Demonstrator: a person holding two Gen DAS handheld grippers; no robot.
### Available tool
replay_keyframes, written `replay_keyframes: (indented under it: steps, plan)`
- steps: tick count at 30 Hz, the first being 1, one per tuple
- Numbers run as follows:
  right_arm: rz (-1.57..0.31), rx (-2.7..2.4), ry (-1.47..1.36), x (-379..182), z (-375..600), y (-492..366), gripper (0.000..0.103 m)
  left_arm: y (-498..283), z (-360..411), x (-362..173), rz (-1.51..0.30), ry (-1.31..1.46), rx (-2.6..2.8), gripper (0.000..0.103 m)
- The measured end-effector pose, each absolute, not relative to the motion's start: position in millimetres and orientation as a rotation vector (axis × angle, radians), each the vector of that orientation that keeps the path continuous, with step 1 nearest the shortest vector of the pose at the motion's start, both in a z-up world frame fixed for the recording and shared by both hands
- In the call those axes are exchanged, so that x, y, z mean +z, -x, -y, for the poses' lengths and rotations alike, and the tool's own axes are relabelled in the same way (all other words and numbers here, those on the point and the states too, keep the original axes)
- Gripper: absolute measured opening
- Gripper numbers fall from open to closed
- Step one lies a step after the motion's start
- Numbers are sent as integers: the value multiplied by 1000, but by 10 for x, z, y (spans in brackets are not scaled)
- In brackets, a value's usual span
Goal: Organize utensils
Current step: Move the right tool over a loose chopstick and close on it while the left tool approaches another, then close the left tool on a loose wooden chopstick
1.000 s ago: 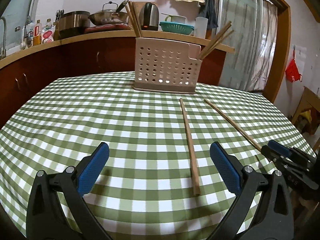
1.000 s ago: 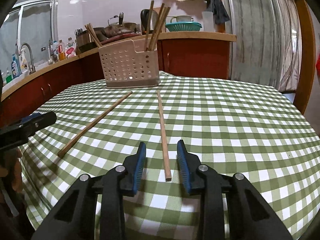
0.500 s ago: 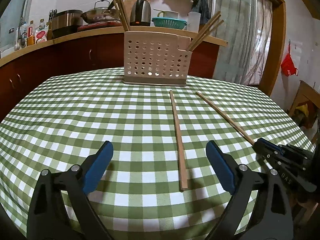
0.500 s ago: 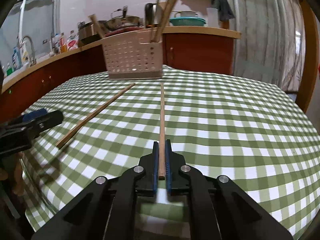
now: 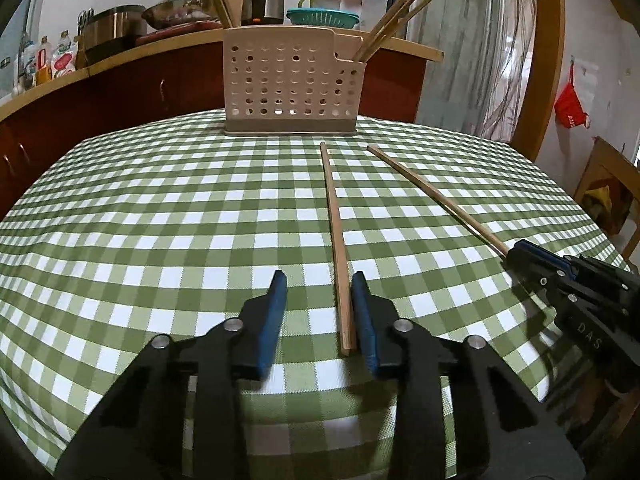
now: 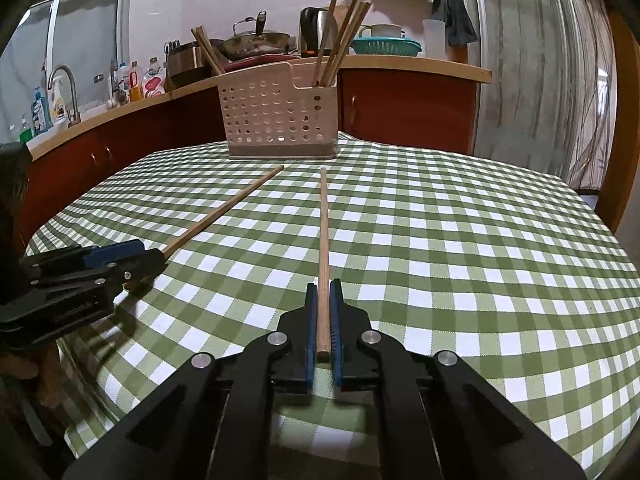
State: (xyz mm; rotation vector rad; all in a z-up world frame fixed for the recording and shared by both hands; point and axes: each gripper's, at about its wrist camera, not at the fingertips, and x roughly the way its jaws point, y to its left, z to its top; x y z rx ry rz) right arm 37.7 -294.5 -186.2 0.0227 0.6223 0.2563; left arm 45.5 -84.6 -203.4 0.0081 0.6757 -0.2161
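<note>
A second ago the jaws of the left gripper (image 5: pixel 318 312) were spread wide over the checked surface (image 5: pixel 160 216); now they are closing around the near end of the left chopstick (image 5: pixel 335 236), with the right pad beside the wood and a gap left on the other side. The jaws of the right gripper (image 6: pixel 323 320), apart a second ago, are now clamped on the near end of the right chopstick (image 6: pixel 323 248).

Both chopsticks are plain, slender light-brown wooden sticks, lying on the green-and-white cloth and pointing toward the perforated beige holder (image 5: pixel 290 84) at the far edge. More chopsticks are seen standing in the holder's left and right compartments.

The letters "DAS" can be read on the black body of the right gripper in the left wrist view.
</note>
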Motion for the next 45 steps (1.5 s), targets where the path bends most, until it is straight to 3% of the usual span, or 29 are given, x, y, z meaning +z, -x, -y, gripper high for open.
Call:
replay_keyframes:
  steps: [3, 6, 8, 21, 28, 45]
  plan:
    - [-623, 258, -35, -1867, 2968, -374, 8, -445, 853, -2046, -673, -13, -222, 18]
    - [-621, 255, -49, -1867, 3001, -369, 17, -441, 852, -2048, -675, -15, -232, 7]
    - [-618, 254, -59, -1868, 3030, -362, 22, -439, 848, -2044, -677, -16, -237, 7]
    - [-621, 273, -37, -1897, 2983, -362, 22, -468, 736, -2039, -684, 8, -218, 7]
    - [-631, 275, -29, -1909, 2962, -378, 7, -471, 732, -2041, -683, 8, -218, 7]
    - [-532, 260, -4, -1616, 2906, -227, 7, -338, 717, -1828, -601, -8, -235, 7]
